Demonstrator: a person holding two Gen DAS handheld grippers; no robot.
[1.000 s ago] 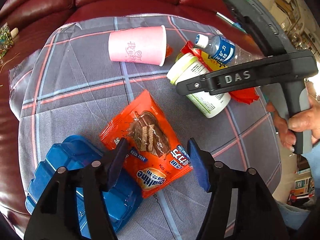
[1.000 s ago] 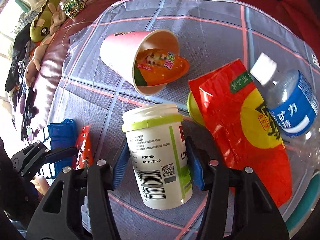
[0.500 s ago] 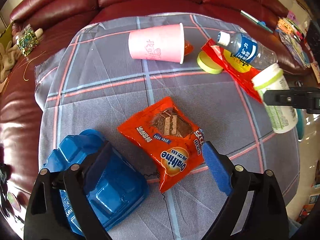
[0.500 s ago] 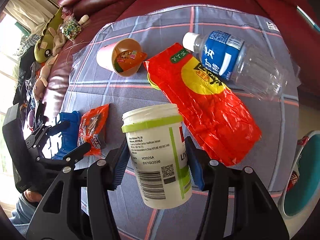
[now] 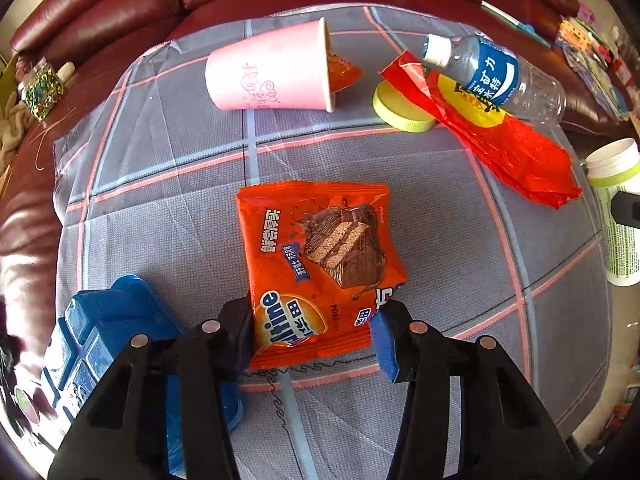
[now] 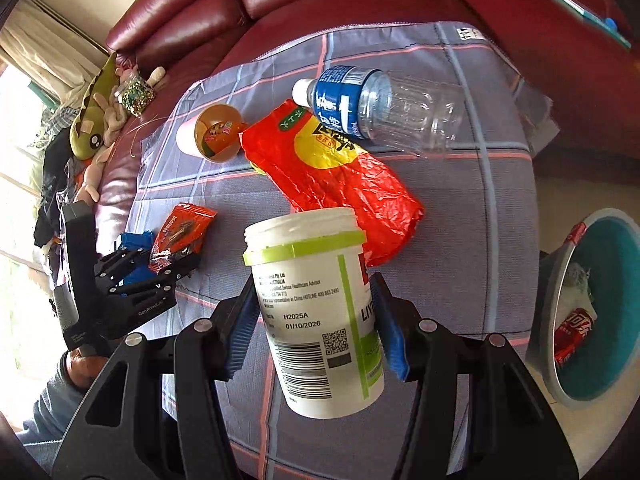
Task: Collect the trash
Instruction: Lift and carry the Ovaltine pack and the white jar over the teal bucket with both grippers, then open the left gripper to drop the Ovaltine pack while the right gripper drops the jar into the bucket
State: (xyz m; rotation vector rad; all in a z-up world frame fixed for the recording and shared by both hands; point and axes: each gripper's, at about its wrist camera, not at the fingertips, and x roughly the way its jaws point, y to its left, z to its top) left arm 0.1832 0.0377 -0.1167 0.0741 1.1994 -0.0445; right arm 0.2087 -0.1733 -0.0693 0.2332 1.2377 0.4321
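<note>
Left wrist view, change: half a second ago our left gripper (image 5: pixel 312 336) was hanging open above the orange snack packet (image 5: pixel 318 264); now its fingers stand on both sides of the packet's near edge, not yet pressed together (the left one may be touching it). We judge the grasp is about to begin.
Left wrist view, writing: "1904" and part of "Ovaltine" on the packet; Chinese letters on the bottle (image 5: pixel 496 76) and the pink cup (image 5: pixel 272 72).
Right wrist view, change: our right gripper (image 6: pixel 316 328) is closed on the white jar (image 6: pixel 320 304), which one second ago was low over the cloth (image 6: pixel 460 200) and is now lifted, nearer the teal bin (image 6: pixel 548 300).
Right wrist view, meaning: the jar seems ready to go into the bin, where a red can (image 6: pixel 572 328) lies already.
Right wrist view, writing: "H2025A", "01/10/2026", a QR code.
Trash left: cup, red bag (image 6: pixel 332 168), bottle, blue tray (image 6: pixel 132 240), all on the cloth.
</note>
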